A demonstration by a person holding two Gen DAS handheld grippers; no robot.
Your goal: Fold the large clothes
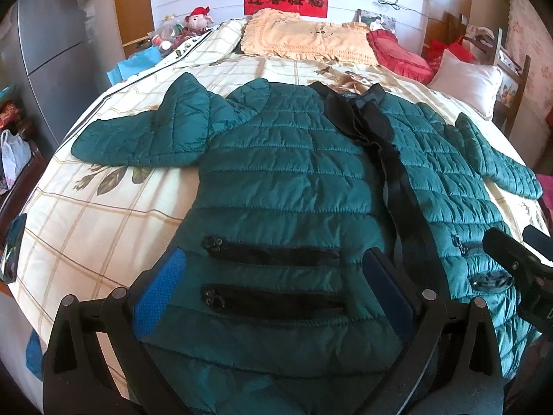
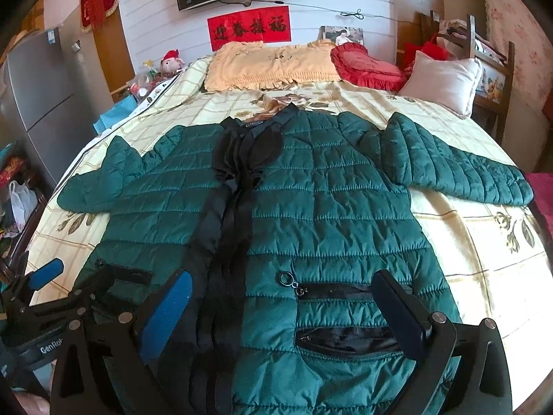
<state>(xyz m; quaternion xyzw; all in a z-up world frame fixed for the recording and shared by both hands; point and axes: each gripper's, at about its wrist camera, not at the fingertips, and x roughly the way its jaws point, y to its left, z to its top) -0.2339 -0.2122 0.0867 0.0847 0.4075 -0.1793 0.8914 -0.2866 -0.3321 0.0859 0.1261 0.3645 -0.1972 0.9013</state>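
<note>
A dark green quilted jacket (image 1: 293, 180) lies flat, front up, on the bed, sleeves spread to both sides; it also shows in the right wrist view (image 2: 328, 207). A black front placket and collar (image 2: 235, 186) run down its middle. My left gripper (image 1: 273, 273) is open, hovering over the jacket's left hem by two black zip pockets (image 1: 273, 276). My right gripper (image 2: 281, 297) is open over the right hem by its pockets, with a zip ring (image 2: 287, 280) between the fingers. Each gripper shows at the edge of the other's view (image 1: 518, 263) (image 2: 45, 276).
The bed has a cream checked floral cover (image 1: 103, 214). A yellow pillow (image 2: 269, 65), red cushion (image 2: 366, 65) and white pillow (image 2: 446, 83) lie at its head. A grey fridge (image 1: 55, 45) stands left; a wooden chair (image 2: 484, 55) stands right. A plush toy (image 1: 198, 17) sits far left.
</note>
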